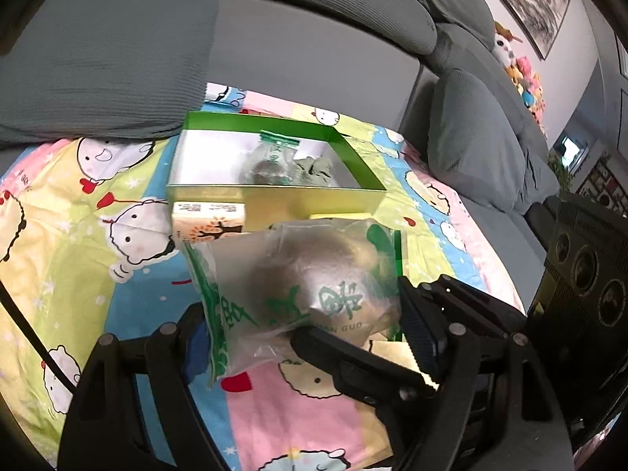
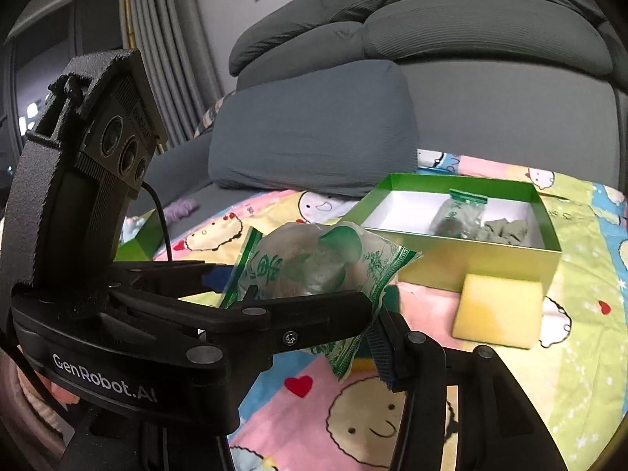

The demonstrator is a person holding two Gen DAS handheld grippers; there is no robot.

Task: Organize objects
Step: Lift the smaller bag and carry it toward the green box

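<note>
A clear bag with green print, with a round lump inside, hangs above the cartoon blanket. My left gripper is shut wide on it, a blue pad against each side. My right gripper grips the bag's lower edge. One of its fingers crosses under the bag; its other finger is hidden behind the left gripper. Beyond stands an open green box with a white inside. It holds a similar bagged item and a crumpled grey-green piece.
A small cream carton leans at the box's front left corner. A yellow block lies before the box. A green lid sits at the left. Grey sofa cushions border the blanket.
</note>
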